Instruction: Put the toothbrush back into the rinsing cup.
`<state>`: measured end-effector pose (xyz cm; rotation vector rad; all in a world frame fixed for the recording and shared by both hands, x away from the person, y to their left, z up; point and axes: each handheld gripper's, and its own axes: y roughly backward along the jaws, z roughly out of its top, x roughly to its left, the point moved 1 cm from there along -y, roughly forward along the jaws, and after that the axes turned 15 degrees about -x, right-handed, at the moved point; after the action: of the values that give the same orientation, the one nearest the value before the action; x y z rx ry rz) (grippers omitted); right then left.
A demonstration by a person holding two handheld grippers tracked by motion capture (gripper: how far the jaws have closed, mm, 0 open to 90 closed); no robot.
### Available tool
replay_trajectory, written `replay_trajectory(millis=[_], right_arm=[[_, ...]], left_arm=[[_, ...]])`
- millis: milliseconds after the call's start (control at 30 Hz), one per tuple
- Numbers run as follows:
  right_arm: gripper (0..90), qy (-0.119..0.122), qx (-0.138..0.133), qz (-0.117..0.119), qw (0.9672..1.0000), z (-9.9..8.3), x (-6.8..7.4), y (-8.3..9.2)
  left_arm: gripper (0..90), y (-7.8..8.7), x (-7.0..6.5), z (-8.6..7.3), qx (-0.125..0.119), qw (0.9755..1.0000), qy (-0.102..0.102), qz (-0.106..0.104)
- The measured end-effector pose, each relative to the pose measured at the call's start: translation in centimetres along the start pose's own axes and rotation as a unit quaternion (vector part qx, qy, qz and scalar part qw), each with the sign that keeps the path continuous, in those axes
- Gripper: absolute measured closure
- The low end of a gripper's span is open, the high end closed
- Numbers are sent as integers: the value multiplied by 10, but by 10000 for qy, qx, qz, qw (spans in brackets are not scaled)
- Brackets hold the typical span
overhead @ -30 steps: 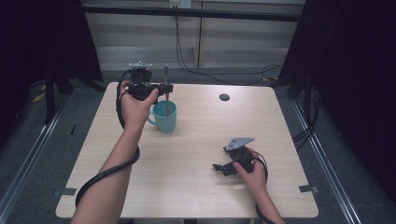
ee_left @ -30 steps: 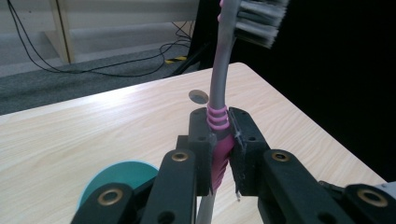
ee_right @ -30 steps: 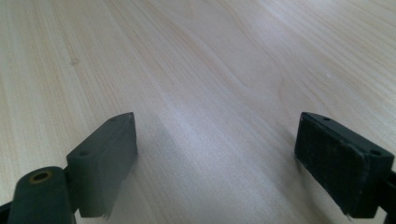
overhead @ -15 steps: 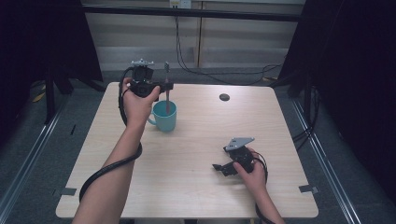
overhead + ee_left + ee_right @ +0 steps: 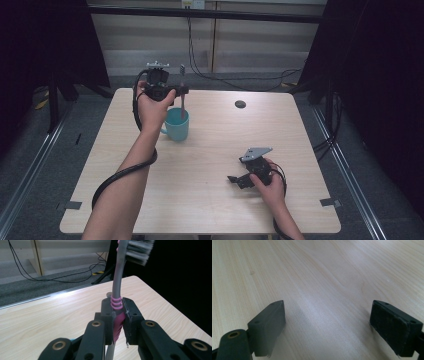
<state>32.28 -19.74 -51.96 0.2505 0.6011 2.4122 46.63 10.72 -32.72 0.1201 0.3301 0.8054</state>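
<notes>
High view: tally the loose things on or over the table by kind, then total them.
Toothbrush: 1
Cup: 1
Small dark disc: 1
Total: 3

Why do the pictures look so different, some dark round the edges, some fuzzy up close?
High view: lamps light the pale wooden table evenly, with black curtains dark at both sides. Left gripper view: the grey-and-pink plastic toothbrush is sharp at the handle, its bristles softer at the top edge; a bright glare streak runs along the table's far edge. Right gripper view: the right claw looks blurred, and wood grain softens further off.
</notes>
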Motion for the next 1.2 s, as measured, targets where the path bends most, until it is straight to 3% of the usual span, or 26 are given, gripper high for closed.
replay_trajectory(millis=[233, 333, 467, 1200], right_arm=[[125, 3, -2, -1, 10000, 0, 0, 0], [125, 11, -7, -1, 10000, 0, 0, 0], [125, 16, -14, 17, 10000, 0, 0, 0], [125, 14, -5, 53, 10000, 0, 2, 1]], left_arm=[[805, -3, 9, -1, -37, 9999, -61, 76], [805, -6, 15, -5, -67, 9999, 3, 133], [805, -11, 23, -14, -82, 9997, 70, 229], [775, -12, 35, -64, 293, 9986, 83, 442]])
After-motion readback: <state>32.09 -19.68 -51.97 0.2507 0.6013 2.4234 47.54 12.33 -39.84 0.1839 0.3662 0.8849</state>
